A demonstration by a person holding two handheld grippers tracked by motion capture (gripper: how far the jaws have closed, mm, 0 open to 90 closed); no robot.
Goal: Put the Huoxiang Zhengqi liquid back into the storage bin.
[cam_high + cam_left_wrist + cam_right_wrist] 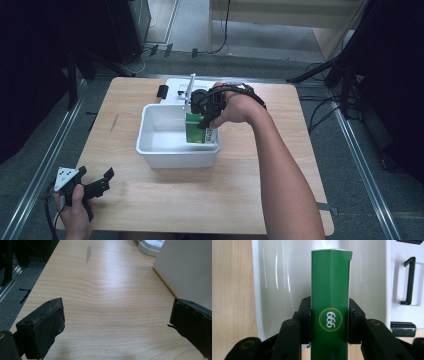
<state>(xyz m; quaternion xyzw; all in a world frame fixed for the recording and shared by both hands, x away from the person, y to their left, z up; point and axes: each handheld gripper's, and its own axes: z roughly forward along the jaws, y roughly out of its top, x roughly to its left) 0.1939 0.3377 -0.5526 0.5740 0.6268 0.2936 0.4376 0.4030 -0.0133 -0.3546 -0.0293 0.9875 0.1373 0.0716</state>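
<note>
The right gripper (329, 322) clamps a tall green cardboard box (330, 300) marked 999, holding it inside the white rectangular plastic tub (150, 145), against its right wall. Near the tub's left front corner, the left gripper (117, 322) rests with jaws wide apart and nothing between them.

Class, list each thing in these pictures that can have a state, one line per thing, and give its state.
Green box: upright, clamped between the right tongs, inside the tub.
White tub: open-topped, standing on the table, holding the green box.
Right tongs: shut on the green box, pointing down into the tub.
Left tongs: open, nothing between them, over bare wooden table.
</note>
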